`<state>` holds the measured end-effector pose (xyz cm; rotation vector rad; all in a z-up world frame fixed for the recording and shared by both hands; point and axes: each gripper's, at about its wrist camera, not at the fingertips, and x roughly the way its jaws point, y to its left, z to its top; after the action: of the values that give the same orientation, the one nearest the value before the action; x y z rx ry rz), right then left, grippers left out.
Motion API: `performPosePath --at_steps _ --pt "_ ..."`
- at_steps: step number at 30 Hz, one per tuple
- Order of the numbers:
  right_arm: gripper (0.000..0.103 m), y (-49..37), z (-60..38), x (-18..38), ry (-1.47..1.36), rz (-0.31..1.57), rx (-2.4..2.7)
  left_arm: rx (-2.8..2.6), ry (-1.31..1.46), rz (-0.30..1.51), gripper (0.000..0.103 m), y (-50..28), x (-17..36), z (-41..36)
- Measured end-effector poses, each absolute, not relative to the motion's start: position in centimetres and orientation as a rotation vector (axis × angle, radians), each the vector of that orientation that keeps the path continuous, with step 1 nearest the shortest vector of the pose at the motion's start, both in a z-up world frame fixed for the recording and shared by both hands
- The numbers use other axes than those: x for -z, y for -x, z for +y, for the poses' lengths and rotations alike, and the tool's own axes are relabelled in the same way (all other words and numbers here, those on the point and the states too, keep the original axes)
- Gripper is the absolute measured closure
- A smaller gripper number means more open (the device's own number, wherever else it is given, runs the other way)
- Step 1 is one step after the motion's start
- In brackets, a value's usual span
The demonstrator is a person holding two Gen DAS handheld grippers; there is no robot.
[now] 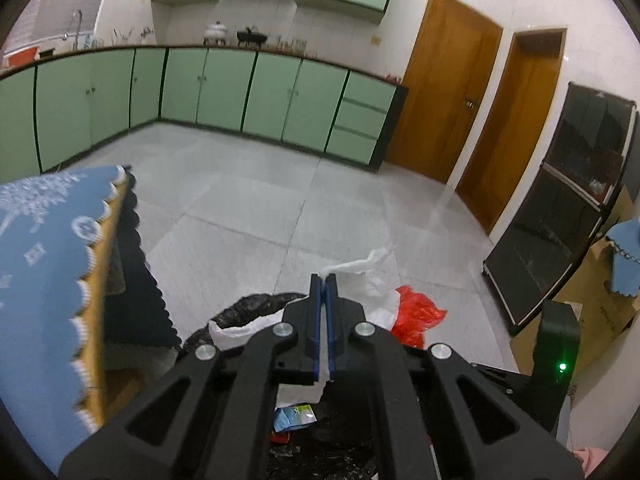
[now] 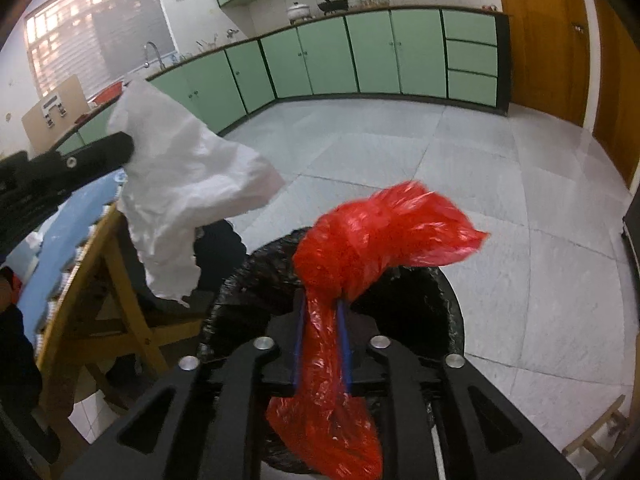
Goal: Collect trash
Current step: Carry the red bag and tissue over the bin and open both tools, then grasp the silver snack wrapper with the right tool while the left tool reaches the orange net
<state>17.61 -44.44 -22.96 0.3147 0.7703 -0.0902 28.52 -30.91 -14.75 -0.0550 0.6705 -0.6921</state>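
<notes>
red bag [image 2: 352,256]: centre of the right view, clamped in right claw [image 2: 322,312], hanging over the bin [image 2: 448,300]
tissue [image 2: 188,184]: upper left, pinched in left claw [image 1: 324,280], whose jaws are together on it
bin: black-lined, low centre, beside the surface [image 2: 72,236]
step: drop both in
tip: bring tissue over the bin mouth first, then part jaws fully; light plastic may cling
</notes>
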Motion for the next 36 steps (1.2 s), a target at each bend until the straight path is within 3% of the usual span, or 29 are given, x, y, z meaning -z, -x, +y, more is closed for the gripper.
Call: performPosePath --at_steps 2,4,8,16,19,28,36 --pt "0.075 -17.4 -45.0 23.9 -0.314 0.781 0.1 0.687 0.058 0.696 0.093 -29.4 15.4 -31.5" --pt "0.065 -17.4 -45.7 24.5 -0.317 0.795 0.113 0.684 0.064 0.709 0.081 -30.1 15.7 -31.8" --pt "0.064 -16.7 -46.5 24.6 -0.328 0.787 0.129 0.681 0.073 0.712 0.068 -30.3 15.7 -32.2" --pt "0.061 -14.8 -46.4 22.2 -0.321 0.745 0.147 0.674 0.07 0.645 0.067 -28.3 13.4 -31.0" --pt "0.054 -13.7 -45.2 19.8 -0.298 0.701 0.144 0.657 0.058 0.574 0.059 -26.2 11.1 -28.7" --pt "0.009 -11.1 -37.3 12.1 -0.272 0.551 0.102 0.51 -0.001 0.479 0.028 -19.1 6.3 -15.5" --pt "0.006 -11.7 -27.6 9.3 -0.255 0.532 -0.042 0.242 -0.016 0.521 0.023 -16.4 5.7 -1.2"
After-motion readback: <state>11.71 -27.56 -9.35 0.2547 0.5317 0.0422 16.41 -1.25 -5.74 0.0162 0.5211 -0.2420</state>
